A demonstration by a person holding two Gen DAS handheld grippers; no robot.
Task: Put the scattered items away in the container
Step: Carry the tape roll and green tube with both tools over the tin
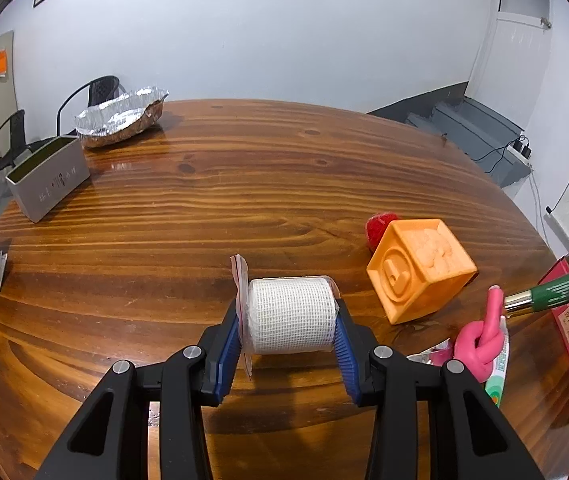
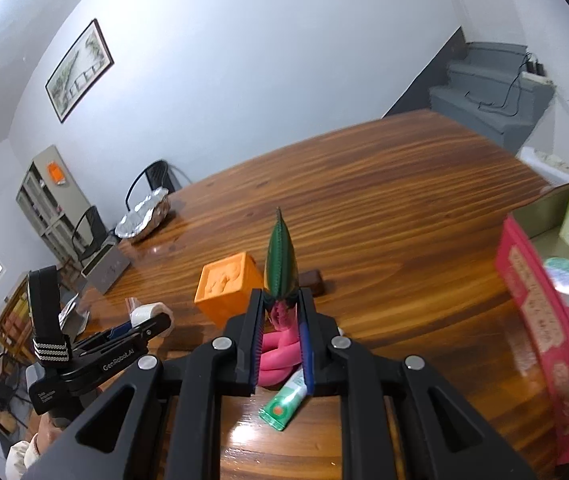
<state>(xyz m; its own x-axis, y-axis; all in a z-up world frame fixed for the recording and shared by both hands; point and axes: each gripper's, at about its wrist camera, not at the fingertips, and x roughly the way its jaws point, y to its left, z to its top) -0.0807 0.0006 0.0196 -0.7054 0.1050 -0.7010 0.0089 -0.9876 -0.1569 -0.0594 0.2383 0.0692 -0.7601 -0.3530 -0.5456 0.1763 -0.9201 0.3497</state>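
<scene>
The left gripper [image 1: 288,316] has its jaws clamped on a bagged gauze roll [image 1: 292,314], held just above the table [image 1: 244,184]. The right gripper [image 2: 282,320] has its jaws closed on the base of a green tube [image 2: 281,258], which sticks out forward and up past them, gripped only at one end. The container [image 2: 540,216], a red-sided box, sits at the right edge of the right wrist view with a few packets already inside.

Risks as I judge them: the green tube is long and pinched near its end, so it may swing or slip out on the way to the container. The pink knotted toy [image 2: 278,354] and a small green-and-white tube [image 2: 286,400] lie right beneath those jaws and may get dragged. The slippery bag around the roll may let it slide free, and the orange cube [image 1: 418,270] sits close beside the left jaws' path
</scene>
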